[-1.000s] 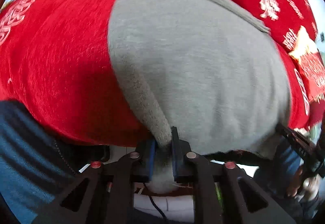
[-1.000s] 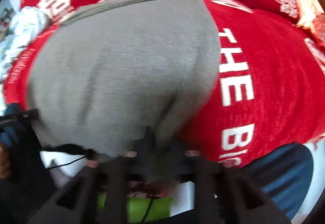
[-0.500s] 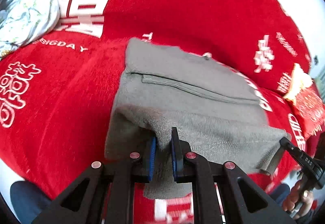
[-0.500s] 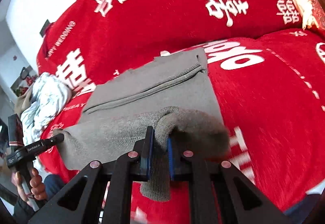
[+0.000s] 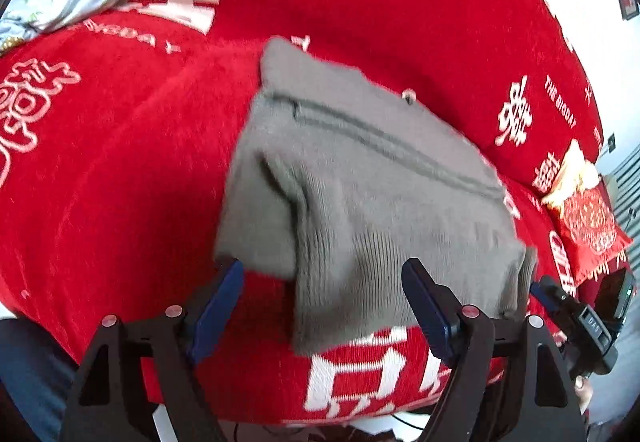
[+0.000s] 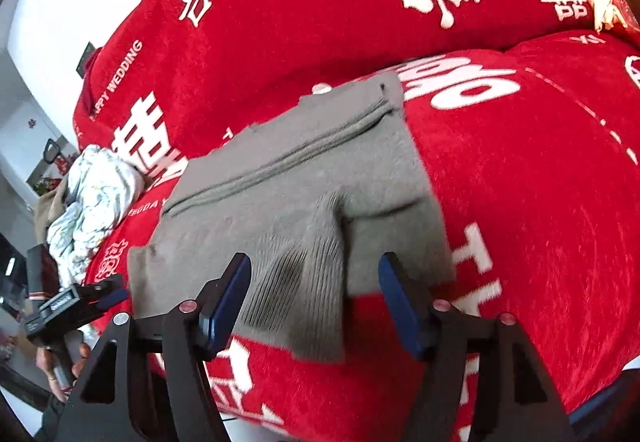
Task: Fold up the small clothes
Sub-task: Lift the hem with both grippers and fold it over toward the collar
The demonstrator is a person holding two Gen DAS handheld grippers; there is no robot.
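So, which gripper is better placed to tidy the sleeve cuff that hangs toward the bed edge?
Probably right: the right gripper stands open with the grey sweater's cuff between its fingers.

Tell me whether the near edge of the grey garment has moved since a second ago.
Yes. The grey garment was pulled off the bed's front edge then; its near edge now lies folded on the red blanket, released by both just-opened grippers.

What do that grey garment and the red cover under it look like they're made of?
The grey garment looks like soft matte knit, maybe wool or a blend: ribbed rows show along its near edge. The red cover looks like plush, velvety fleece with a slight sheen and white woven or printed lettering.
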